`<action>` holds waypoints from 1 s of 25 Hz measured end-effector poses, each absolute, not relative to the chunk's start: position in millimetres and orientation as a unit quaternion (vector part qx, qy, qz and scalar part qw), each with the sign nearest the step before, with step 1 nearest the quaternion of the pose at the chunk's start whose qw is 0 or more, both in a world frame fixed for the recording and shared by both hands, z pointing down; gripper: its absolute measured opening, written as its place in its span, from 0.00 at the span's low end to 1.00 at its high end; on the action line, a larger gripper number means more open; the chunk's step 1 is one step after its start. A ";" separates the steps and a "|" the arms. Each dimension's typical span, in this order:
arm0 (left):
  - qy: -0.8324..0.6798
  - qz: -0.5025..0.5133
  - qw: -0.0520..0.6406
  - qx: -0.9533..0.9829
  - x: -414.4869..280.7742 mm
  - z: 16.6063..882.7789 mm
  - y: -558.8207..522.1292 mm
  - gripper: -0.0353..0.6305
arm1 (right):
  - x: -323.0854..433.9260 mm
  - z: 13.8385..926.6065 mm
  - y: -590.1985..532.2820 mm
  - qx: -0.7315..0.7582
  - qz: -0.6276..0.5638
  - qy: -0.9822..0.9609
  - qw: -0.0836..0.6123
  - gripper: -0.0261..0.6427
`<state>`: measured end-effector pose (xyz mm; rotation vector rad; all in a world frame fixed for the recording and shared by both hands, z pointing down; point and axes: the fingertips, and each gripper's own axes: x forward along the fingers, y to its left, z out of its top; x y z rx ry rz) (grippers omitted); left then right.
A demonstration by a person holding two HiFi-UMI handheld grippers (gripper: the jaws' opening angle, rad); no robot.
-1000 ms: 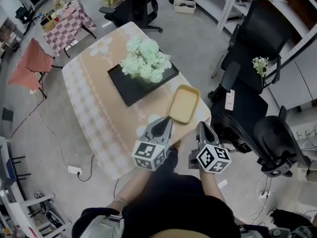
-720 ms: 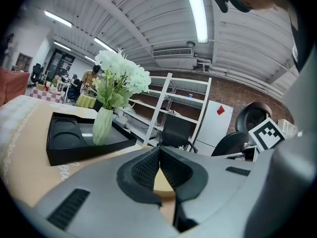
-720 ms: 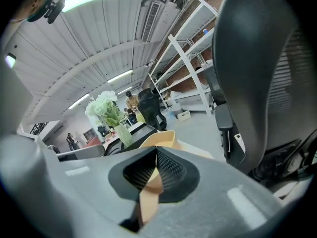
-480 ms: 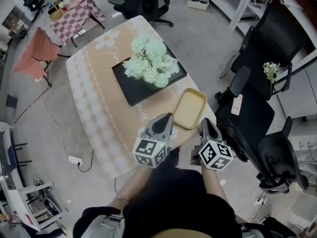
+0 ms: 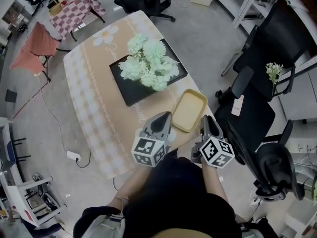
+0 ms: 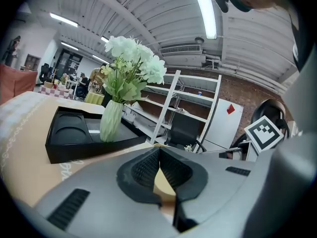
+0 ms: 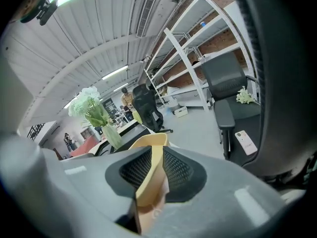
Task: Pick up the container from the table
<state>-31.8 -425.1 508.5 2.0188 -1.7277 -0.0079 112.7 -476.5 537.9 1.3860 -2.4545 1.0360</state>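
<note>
The yellow container (image 5: pixel 188 110) lies flat at the near corner of the counter (image 5: pixel 94 98), at about 4 o'clock from the black tray (image 5: pixel 130 92) that carries the vase of pale flowers (image 5: pixel 148 66). It is not yet lifted.

The left tool (image 5: pixel 168 115) points in from the container's 8 o'clock with its jaws closed tip to tip and nothing between them. It looks set to steady or flank the near rim, not to grasp.

The right tool (image 5: pixel 206 118) sits at the container's 4 o'clock, and its jaws have just been opening. In the right gripper view the yellow rim stands edge-on in the gap. It seems to lie between the pads without being pinched, though the wide-angle view makes that hard to settle. That line-up suits a pinch on the thin wall, the easiest hold on so shallow a dish.
</note>
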 end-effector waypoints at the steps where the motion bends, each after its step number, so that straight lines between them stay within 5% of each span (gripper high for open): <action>1: -0.632 -0.002 0.241 0.737 -32.1 510.0 -425.5 0.07 | 111.2 539.3 -477.9 0.459 0.347 -0.815 0.070 0.13; 5: -0.637 0.001 0.247 0.731 -34.6 514.3 -425.4 0.07 | 103.2 546.7 -481.3 0.445 0.358 -0.817 0.080 0.20; 25: -0.661 0.000 0.279 0.697 -55.6 537.5 -432.7 0.07 | 87.8 582.8 -493.5 0.439 0.373 -0.802 0.160 0.21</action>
